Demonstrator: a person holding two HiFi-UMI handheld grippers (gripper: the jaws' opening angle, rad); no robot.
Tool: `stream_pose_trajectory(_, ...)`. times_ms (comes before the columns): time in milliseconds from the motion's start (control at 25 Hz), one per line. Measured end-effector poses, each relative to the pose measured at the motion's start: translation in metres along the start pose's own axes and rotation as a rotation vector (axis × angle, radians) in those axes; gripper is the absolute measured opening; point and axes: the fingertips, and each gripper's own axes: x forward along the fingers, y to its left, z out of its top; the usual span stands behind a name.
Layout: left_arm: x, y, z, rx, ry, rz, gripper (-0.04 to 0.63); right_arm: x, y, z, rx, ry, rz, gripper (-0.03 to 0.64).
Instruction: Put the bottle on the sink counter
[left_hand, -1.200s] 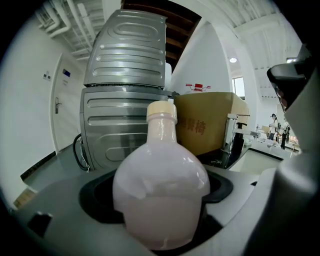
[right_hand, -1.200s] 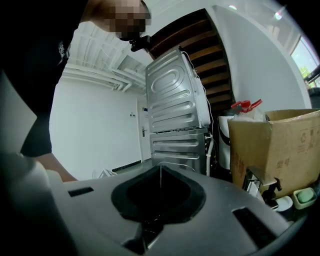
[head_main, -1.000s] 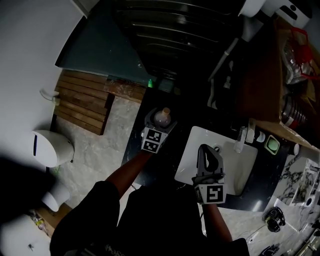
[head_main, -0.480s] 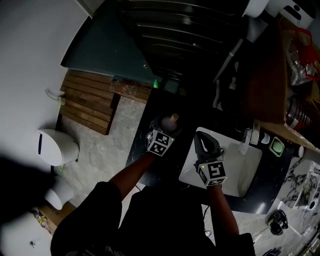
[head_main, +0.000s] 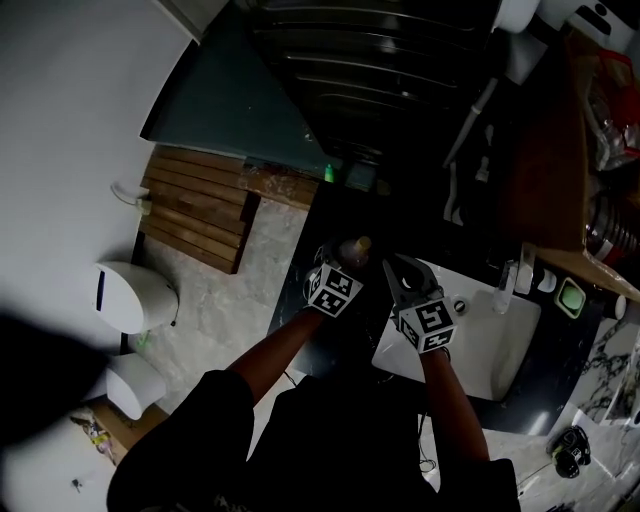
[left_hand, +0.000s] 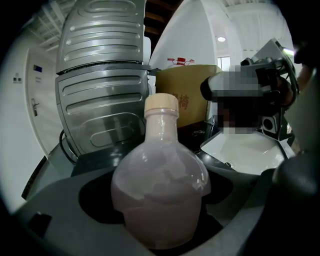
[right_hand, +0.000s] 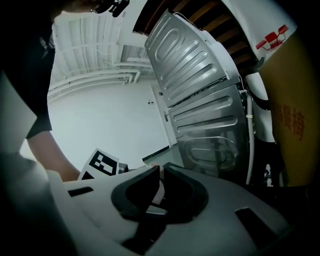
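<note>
From the head view, both bare forearms reach forward and close in on each other, the left tool (head_main: 345, 262) angled down over the dark stone worktop (head_main: 318, 228) and the right tool (head_main: 397, 272) lying flatter at the near left corner of the white rectangular basin (head_main: 500, 340). The round-bellied translucent bottle (head_main: 357, 246) of pinkish liquid stands upright in the left tool, above the worktop just left of the basin. The scene is dim, so whether its base touches the stone cannot be told. A second ago the right tool hung over the middle of the basin, well apart from the bottle. It now sits just beside it, and the left tool has dropped lower and nearer the basin edge. In the left gripper view, the dark grey jaws pinch the bottle's wide belly from both sides. The bottle's foot is cut off by the lower edge, and its cream cap (left_hand: 161, 102) stands before a ribbed grey metal panel (left_hand: 100, 100) and a brown cardboard box (left_hand: 187, 100). In the right gripper view, the jaws are pressed together with nothing held. Only a pale sliver shows past them, and the left tool's black-and-white marker cube (right_hand: 102, 165) peeks out beside a forearm (right_hand: 45, 150).
</note>
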Motion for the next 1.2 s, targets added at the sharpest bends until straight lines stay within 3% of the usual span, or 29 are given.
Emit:
stream_pose_trajectory(680, -0.002, -0.004, -0.008, 0.035, 0.046, -0.050, 0.408, 0.035, 0.015, -0.026, 0.058, 0.049, 0.118, 0.043)
stream_pose_trajectory(720, -0.002, -0.004, -0.008, 0.035, 0.046, -0.050, 0.408, 0.037, 0.016, -0.027, 0.068, 0.042, 0.134, 0.047)
stream_pose_trajectory(800, -0.002, -0.004, -0.007, 0.034, 0.045, -0.055, 0.408, 0.039, 0.020, -0.026, 0.095, 0.019, 0.178, 0.157)
stream_pose_trajectory(840, -0.002, -0.004, -0.007, 0.034, 0.044, -0.056, 0.408, 0.041, 0.021, -0.024, 0.104, 0.007, 0.194, 0.178)
stream_pose_trajectory(1200, 0.001, -0.007, -0.007, 0.034, 0.041, -0.051, 0.408, 0.062, 0.021, -0.019, 0.022, -0.026, 0.184, 0.164)
